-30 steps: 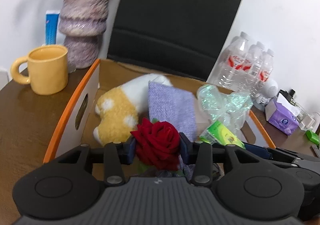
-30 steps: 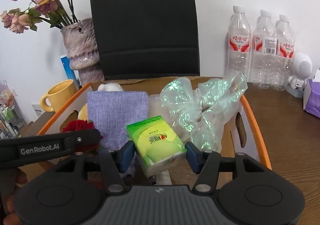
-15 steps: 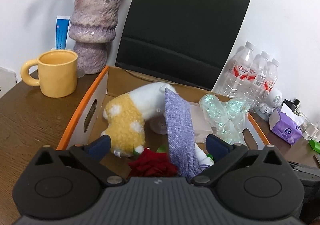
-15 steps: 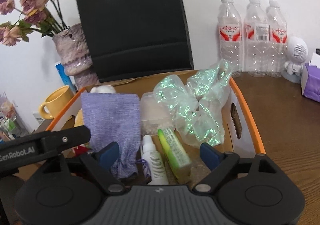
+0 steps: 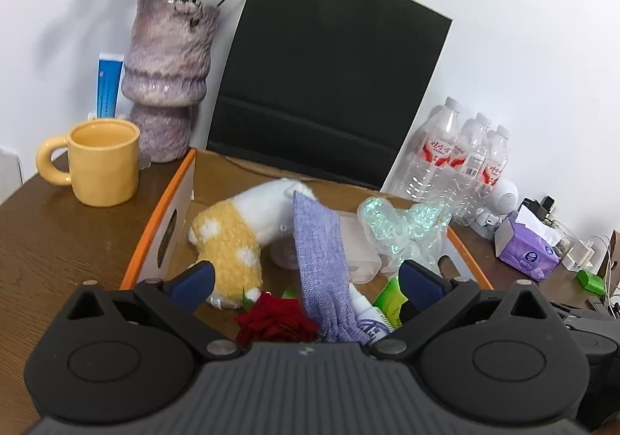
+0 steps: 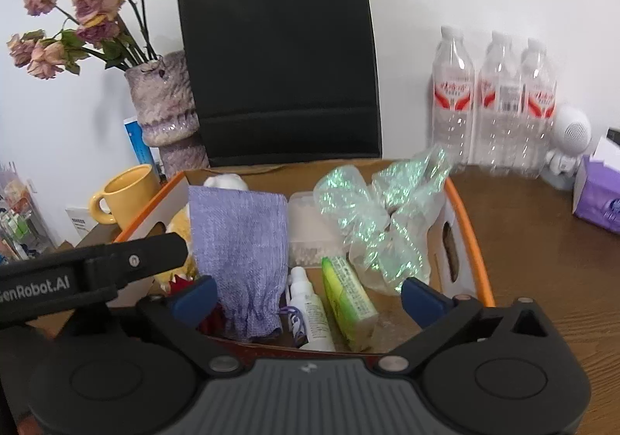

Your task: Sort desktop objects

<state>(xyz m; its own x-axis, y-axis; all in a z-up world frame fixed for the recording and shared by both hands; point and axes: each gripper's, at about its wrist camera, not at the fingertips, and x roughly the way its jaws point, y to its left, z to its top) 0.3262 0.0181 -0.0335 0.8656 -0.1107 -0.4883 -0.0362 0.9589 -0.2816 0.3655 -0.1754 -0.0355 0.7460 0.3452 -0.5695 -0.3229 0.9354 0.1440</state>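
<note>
Left gripper [image 5: 306, 280]: jaws spread wide, holding nothing, above the near end of the orange-rimmed box [image 5: 155, 241]. Right gripper [image 6: 306, 293]: jaws opening, nearly full width, gripping nothing. Inside the box by its near wall: red rose [image 5: 277, 320], purple cloth pouch [image 6: 240, 241], white spray bottle [image 6: 312, 313], green tissue pack [image 6: 348, 303]. Along the far wall: plush toy [image 5: 240, 237].

Orange rim on the cardboard box [image 6: 471, 237], brown inside. A lilac woven pouch [image 6: 240, 241], a deep red rose [image 5: 277, 322], a yellow plush [image 5: 228, 241] with white spots and a white end. At two o'clock from the pouch, iridescent green-white wrap [image 6: 376, 218]. A lime-green tissue pack [image 6: 348, 299], a white bottle [image 6: 312, 313]. Behind, a matte black bag [image 6: 279, 59] and a mottled purple vase [image 5: 166, 74]; yellow mug [image 5: 102, 162] at nine o'clock. Blue pads [image 5: 190, 280].
</note>
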